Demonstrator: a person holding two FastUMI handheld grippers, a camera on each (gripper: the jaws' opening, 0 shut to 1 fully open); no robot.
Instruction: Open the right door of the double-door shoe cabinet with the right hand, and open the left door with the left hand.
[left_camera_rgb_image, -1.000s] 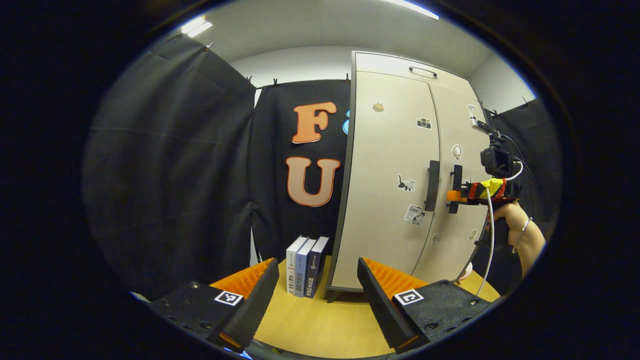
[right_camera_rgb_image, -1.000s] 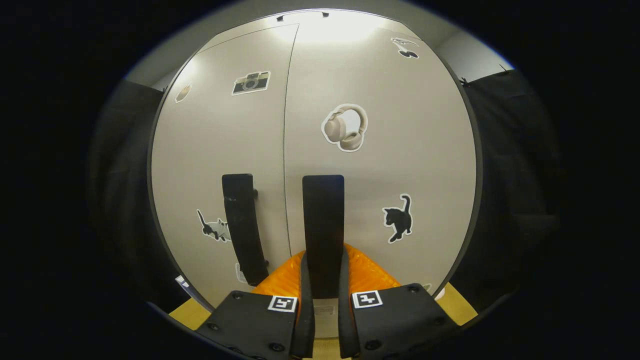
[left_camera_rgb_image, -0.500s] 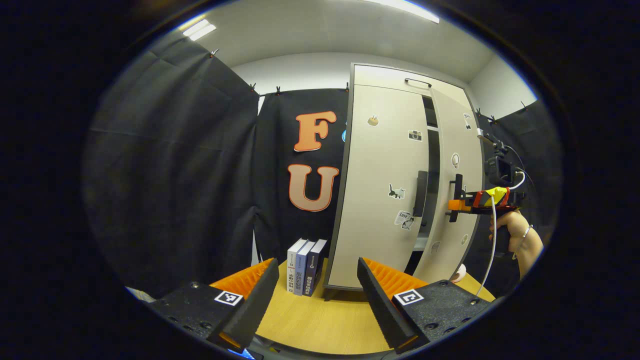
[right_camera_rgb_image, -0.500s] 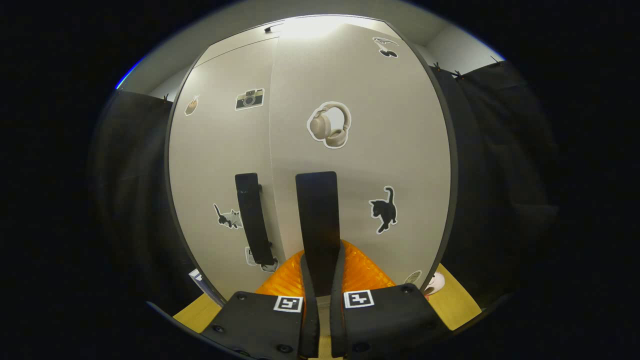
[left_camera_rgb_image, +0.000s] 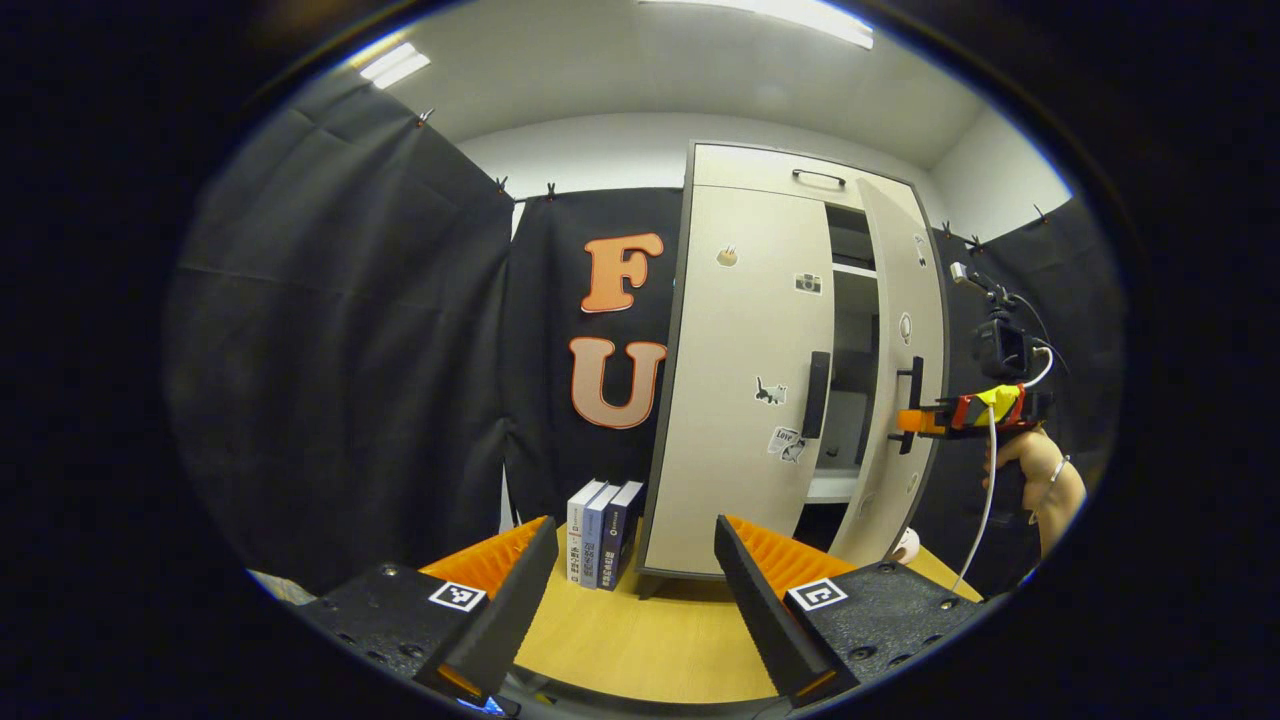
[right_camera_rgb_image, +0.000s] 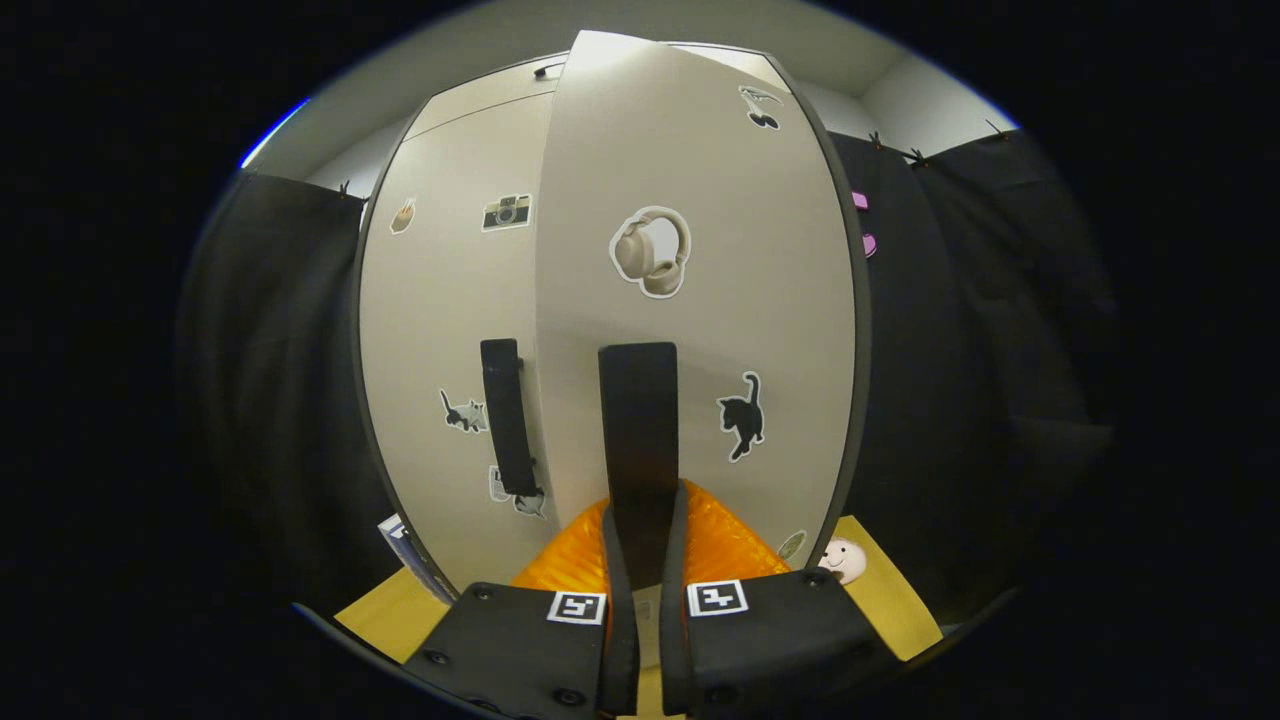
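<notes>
Right door handle (right_camera_rgb_image: 638, 430) at frame centre, clamped between right gripper (right_camera_rgb_image: 640, 560) fingers. Right door (right_camera_rgb_image: 690, 320) beige, stickered, swung partly ajar; left door (left_camera_rgb_image: 745, 380) shut at centre-right. Left gripper (left_camera_rgb_image: 635, 590) jaws spread wide, lower frame, well apart from cabinet.

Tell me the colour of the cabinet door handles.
Black, on both handles; clearest in the right gripper view.

A dark gap is showing between the closed left door (left_camera_rgb_image: 745, 390) and the right door (left_camera_rgb_image: 900, 390), which is standing ajar. The right gripper (left_camera_rgb_image: 908, 393) and its handle (right_camera_rgb_image: 640, 440) are occupying that door's front. Bare tabletop (left_camera_rgb_image: 640, 640) is lying open ahead of the left gripper (left_camera_rgb_image: 635, 600); books (left_camera_rgb_image: 598, 530) are standing just beside the cabinet's left side.
</notes>
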